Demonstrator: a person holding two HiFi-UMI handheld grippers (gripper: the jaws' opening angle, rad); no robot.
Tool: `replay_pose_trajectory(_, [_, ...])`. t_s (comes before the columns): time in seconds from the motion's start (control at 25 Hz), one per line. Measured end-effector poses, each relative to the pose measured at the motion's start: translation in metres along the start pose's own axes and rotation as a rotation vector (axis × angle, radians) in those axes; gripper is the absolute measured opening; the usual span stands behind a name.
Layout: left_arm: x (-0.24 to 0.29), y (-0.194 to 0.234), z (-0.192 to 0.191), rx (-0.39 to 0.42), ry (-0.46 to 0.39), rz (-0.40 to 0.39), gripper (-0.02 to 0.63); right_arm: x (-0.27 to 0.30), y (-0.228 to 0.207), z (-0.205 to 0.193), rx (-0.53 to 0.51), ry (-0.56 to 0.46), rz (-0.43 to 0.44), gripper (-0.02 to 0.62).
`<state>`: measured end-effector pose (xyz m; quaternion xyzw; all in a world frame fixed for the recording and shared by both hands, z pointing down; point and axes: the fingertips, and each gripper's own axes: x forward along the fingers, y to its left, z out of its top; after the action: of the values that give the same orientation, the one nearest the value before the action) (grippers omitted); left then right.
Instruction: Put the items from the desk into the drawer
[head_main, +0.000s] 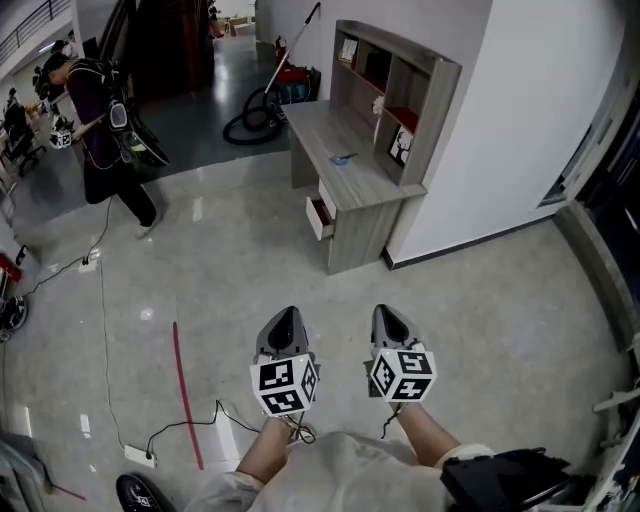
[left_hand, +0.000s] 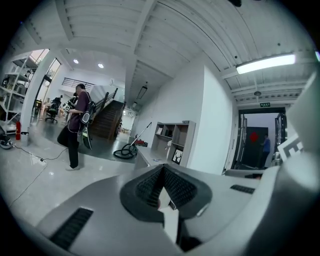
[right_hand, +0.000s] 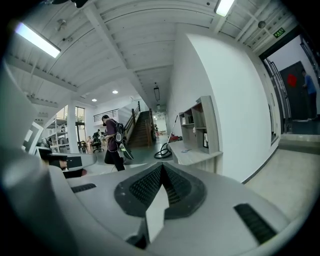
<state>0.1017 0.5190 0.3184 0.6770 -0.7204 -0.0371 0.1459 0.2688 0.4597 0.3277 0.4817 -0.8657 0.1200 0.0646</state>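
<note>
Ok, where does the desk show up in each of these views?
Head view: desk at upper centre, against the white wall.
Left gripper view: desk small, near centre, just above the jaws.
Right gripper view: desk right of centre, above the jaws.
Shared landmark: the coiled vacuum hose on the floor at the desk's far end.

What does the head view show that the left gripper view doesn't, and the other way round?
Only the head view: the red floor line and the wearer's forearm. Only the left gripper view: the ceiling strip light and a dark doorway with a person in blue. Both: the desk, the vacuum cleaner and the person with the backpack.
</note>
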Motion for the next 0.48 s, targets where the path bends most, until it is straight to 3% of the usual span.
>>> replay_pose_trajectory(0.48, [0.023, 0.059, 0.017, 0.057, 0.020, -0.049, -0.003, 0.051, 0.042, 0.003, 0.005, -0.004, -0.030, -0.002])
